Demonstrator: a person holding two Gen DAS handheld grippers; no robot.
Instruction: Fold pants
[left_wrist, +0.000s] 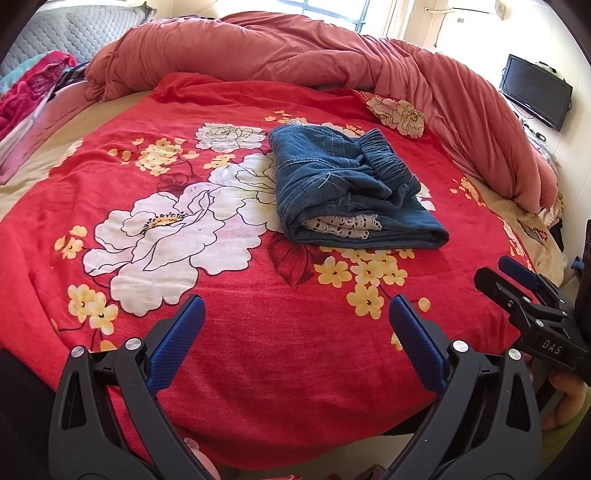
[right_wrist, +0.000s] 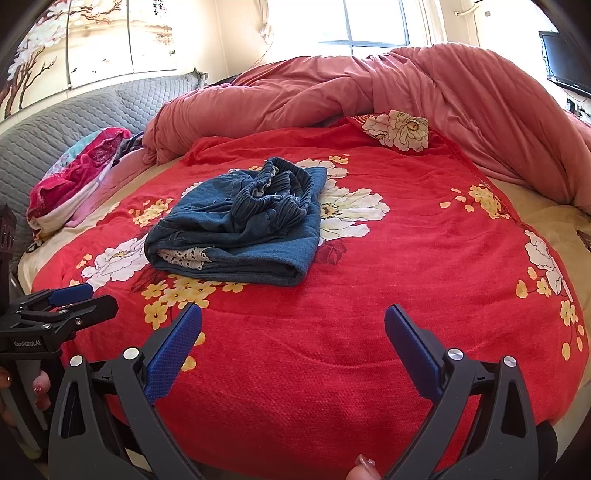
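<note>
Folded blue denim pants (left_wrist: 351, 184) lying in a compact bundle mid-blanket, elastic waistband bunched on top, a strip of white lace peeking from the near fold. Left gripper (left_wrist: 297, 321) spread wide, blue pads apart, gripping nothing, hovering over the near edge of the red floral blanket (left_wrist: 258, 350), well short of the pants. Right gripper (right_wrist: 293, 328) likewise gaping and empty, also low at the near edge. Nothing lying between either tool and the bundle, just open red cloth. Beyond the pants, a rumpled dusty-pink quilt (left_wrist: 258, 51) heaped along the far side and curling round the right. Off to the left, a crumpled magenta and teal garment pile (right_wrist: 74, 177) against a grey quilted headboard (right_wrist: 92, 110). Bright window (right_wrist: 354, 22) behind, black flat screen (left_wrist: 535, 92) on the right wall
</note>
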